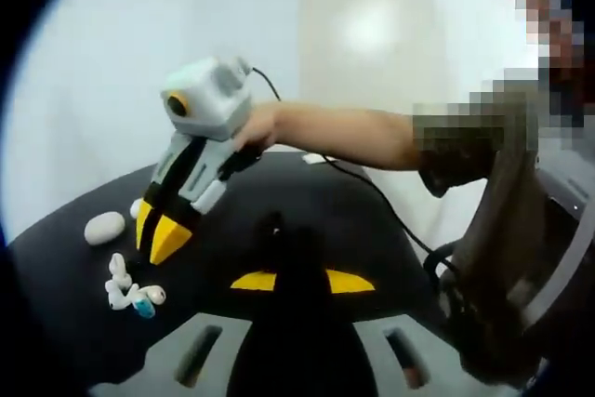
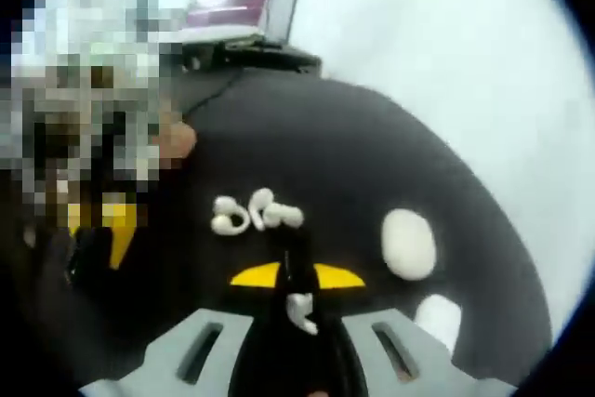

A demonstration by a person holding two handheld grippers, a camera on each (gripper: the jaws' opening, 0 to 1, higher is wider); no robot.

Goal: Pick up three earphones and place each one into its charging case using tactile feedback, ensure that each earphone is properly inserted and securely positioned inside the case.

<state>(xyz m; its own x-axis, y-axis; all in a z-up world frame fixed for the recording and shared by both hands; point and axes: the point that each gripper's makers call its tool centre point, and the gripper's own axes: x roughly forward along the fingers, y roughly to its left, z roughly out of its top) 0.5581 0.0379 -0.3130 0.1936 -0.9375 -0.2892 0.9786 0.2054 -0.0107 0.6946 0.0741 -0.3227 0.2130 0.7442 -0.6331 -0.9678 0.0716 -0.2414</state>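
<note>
The right gripper (image 2: 296,276) has its jaws closed on one earphone (image 2: 300,310), lifted above the dark desk (image 2: 372,137), surely to carry it to a case (image 2: 408,244) at the right. The left gripper (image 1: 302,281) has its jaws together and empty, waiting near the loose earphones (image 1: 130,287).

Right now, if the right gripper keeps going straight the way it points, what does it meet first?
Probably the loose earphones clustered on the black table just ahead of the right gripper, which is already shut on an earphone. Depth is unclear.
</note>
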